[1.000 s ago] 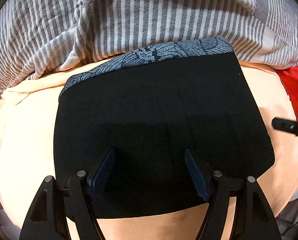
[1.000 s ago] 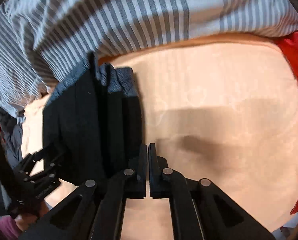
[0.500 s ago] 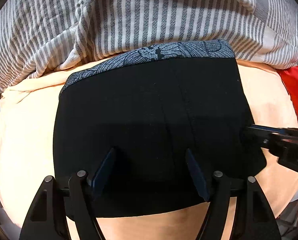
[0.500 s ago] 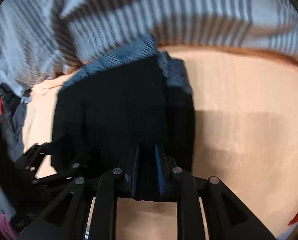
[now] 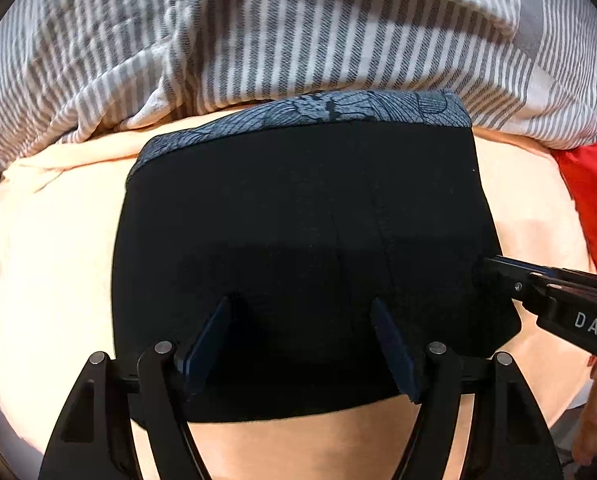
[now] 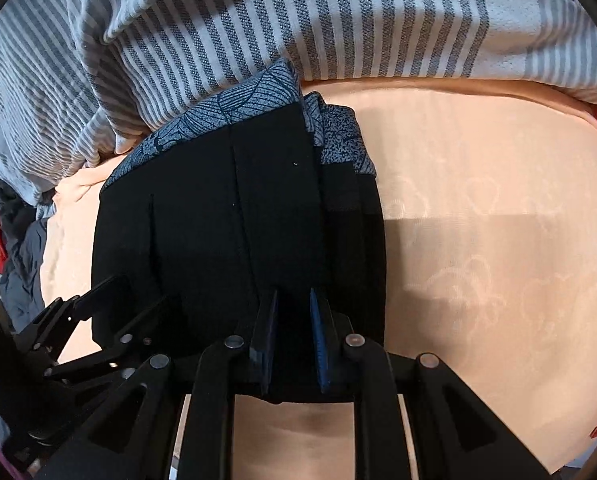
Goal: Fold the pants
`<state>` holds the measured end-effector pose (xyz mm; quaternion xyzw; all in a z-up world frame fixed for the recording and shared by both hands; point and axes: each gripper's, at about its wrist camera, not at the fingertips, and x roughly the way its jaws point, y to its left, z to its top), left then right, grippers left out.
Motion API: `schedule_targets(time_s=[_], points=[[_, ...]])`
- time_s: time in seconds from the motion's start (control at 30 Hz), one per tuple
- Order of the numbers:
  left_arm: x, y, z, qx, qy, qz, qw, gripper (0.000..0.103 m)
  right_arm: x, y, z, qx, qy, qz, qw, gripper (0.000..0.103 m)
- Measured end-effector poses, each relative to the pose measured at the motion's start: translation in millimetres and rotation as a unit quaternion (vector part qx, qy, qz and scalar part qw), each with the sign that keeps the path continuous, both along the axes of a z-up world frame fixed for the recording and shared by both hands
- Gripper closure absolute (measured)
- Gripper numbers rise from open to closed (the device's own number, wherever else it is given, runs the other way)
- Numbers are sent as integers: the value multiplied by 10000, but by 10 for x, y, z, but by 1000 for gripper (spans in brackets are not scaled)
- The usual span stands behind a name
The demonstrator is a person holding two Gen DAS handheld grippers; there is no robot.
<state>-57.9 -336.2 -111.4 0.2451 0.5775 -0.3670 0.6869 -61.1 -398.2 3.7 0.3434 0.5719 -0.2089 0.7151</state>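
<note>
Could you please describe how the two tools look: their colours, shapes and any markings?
Both are matte black. The left tool has flat dark blue finger pads, triangular linkage arms with cut-outs and silver round pivot pins. The right tool is built the same. Its side shows white letters "DAS", cut off by the frame edge. No cables are visible.

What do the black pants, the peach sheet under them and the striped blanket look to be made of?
Black pants: smooth matte cloth, probably a fine knit; flat, no sheen, stitched seams, a blue-grey printed waistband.
Peach sheet: soft cloth, possibly jacquard; faint tone-on-tone heart shapes show.
Striped blanket: coarser woven cotton by the look; the weave texture is visible in the grey and white stripes.
</note>
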Motion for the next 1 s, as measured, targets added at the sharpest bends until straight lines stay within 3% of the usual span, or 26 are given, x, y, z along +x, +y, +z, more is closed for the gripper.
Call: schedule_targets(time_s=[0.17,0.23,0.27,0.3,0.37,0.53,0.73,1.0], points=[[200,174,80,-9,188,-22,9998,29,-66,49,162,-10,-95,127,9999,84],[312,238,110,-48,277,8,9996,29,-142,35,224,132,-212,87,9997,73],[394,280,129,-91,295,38,9995,29,-172,19,244,187,-265,50,9995,58],[487,325,153,-150,302,81,9994,19,-204,0,267,209,-316,22,9993,42],[678,416,199,-297,208,252,9990,3,-254,-62,314,184,-471,27,9987,32],[1122,542,143,-418,310,517,9973,3,-241,-334,228,248,-511,69,9984,31],[1409,594,-236,-213,1012,408,9938,3,-192,-615,-94,962,-771,-39,9924,31],[1491,536,-608,-310,1927,-7,9808,3,-222,-841,-479,1856,-1145,205,9757,28]])
